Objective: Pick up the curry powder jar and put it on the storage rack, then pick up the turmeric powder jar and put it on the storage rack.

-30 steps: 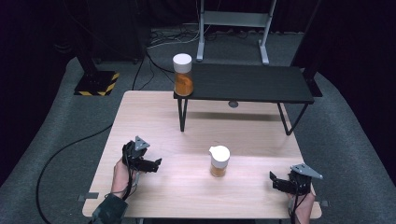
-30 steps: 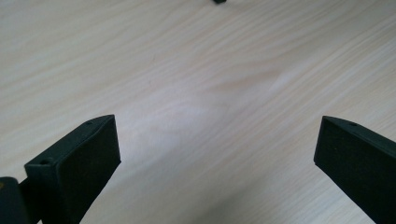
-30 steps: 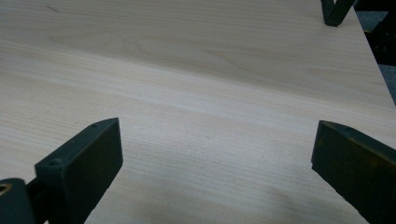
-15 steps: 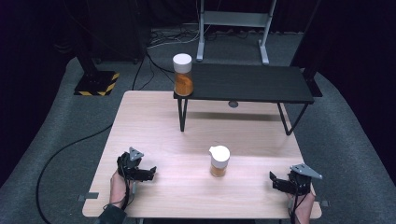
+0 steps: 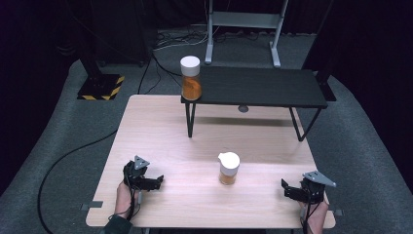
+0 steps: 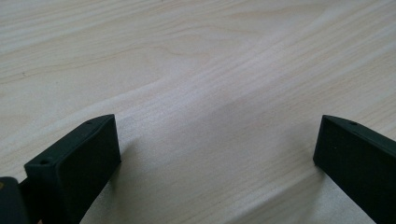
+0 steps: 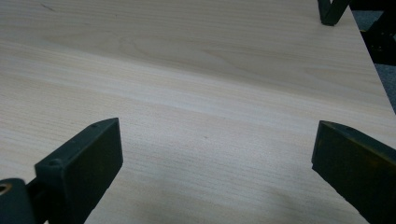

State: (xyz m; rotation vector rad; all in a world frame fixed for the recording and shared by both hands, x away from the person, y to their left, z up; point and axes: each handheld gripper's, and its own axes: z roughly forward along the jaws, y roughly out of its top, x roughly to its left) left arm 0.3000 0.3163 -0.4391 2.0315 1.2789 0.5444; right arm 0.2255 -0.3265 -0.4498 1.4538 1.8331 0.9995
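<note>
Meanwhile, left hand-held gripper (image 5: 155, 182) has retreated nearer.

Left claw (image 5: 157, 181) and right claw (image 5: 287, 190) both gape wide, held low.

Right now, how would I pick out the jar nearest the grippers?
Start at the light wooden table. Between its middle and near edge stands a short jar with a white lid and orange contents. The taller similar jar stands up on the black shelf.
</note>
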